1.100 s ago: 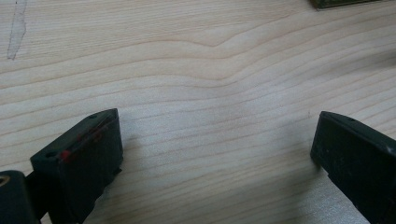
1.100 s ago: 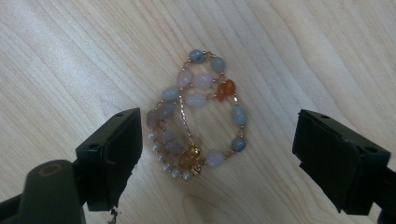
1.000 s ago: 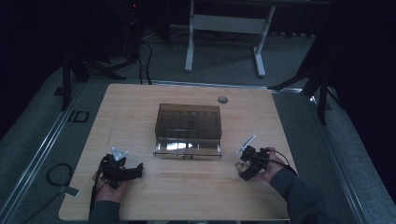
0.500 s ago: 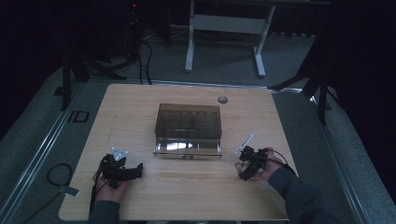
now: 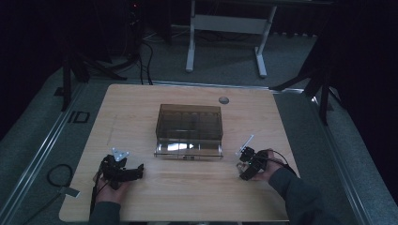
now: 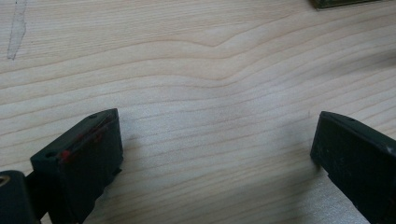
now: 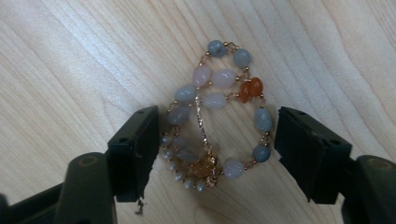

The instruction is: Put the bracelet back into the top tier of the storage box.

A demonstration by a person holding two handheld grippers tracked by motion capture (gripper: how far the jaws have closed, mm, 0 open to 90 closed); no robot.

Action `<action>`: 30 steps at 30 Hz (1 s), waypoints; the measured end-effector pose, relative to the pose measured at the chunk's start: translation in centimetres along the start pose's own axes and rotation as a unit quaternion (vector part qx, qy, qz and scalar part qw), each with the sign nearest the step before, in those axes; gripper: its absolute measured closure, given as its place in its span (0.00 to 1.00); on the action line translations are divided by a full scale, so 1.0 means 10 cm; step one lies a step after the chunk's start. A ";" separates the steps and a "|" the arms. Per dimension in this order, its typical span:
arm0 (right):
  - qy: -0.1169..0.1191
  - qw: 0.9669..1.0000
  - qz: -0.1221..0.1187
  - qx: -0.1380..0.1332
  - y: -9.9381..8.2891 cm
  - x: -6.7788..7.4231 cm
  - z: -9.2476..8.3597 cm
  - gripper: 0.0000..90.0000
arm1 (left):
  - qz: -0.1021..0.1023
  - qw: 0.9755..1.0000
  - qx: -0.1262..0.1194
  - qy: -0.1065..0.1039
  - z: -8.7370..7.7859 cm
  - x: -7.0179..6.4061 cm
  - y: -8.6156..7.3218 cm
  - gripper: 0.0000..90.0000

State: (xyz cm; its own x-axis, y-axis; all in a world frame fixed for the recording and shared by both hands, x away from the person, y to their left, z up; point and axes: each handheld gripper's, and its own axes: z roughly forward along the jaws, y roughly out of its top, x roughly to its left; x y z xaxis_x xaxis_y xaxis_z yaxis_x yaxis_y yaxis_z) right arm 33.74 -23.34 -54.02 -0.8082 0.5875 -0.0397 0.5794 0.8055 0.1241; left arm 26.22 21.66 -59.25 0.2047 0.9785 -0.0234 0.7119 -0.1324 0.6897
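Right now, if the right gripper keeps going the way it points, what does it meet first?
The bead bracelet lying on the table; it sits between the closing jaws of the right gripper, with a small gap on one side.

Place: a dim lab or recording studio, not a home.
Table: one bare wooden table (image 5: 141, 112) on grey carpet (image 5: 42, 154).
Surroundings: black curtains (image 5: 366, 70) and dark stands (image 5: 70, 70) around it.
Background: a white desk frame (image 5: 225, 28) and loose cables (image 5: 141, 51) on the floor.
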 end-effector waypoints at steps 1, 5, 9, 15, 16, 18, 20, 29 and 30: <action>0.006 1.000 0.001 0.001 0.00 0.00 0.00 0.40 | 0.000 1.000 0.000 0.000 0.00 0.00 0.00 0.03; 0.009 1.000 0.002 0.002 0.01 0.00 -0.01 0.48 | 0.000 1.000 0.000 0.000 0.00 0.00 0.00 0.03; 0.009 1.000 -0.003 0.002 0.01 0.00 -0.03 0.60 | 0.000 1.000 0.000 0.000 0.00 0.00 0.00 0.03; 0.003 1.000 0.017 0.013 0.03 -0.05 -0.04 0.86 | 0.000 1.000 0.000 0.000 0.00 0.00 0.00 0.03; 0.003 1.000 0.017 0.013 0.03 -0.05 -0.04 0.86 | 0.000 1.000 0.000 0.000 0.00 0.00 0.00 0.03; 0.001 1.000 0.024 0.016 0.04 -0.05 -0.04 0.88 | 0.000 1.000 0.000 0.000 0.00 0.00 0.00 0.03; 0.002 1.000 0.026 0.018 0.04 -0.05 -0.04 0.89 | 0.000 1.000 0.000 0.000 0.00 0.00 0.00 0.03; 0.003 0.999 0.030 0.019 0.04 -0.06 -0.06 0.92 | 0.000 1.000 0.000 0.000 0.00 0.00 0.00 0.03; 0.003 0.999 0.029 0.019 0.04 -0.05 -0.09 0.92 | 0.000 1.000 0.000 0.000 0.00 0.00 0.00 0.03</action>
State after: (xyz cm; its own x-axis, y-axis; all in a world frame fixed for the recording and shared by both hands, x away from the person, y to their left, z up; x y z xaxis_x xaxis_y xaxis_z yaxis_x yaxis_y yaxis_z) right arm 34.28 -23.37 -53.08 -0.7732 0.6336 -0.0270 0.6295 0.7720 0.0881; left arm 26.22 21.66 -59.25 0.2046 0.9786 -0.0236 0.7119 -0.1323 0.6897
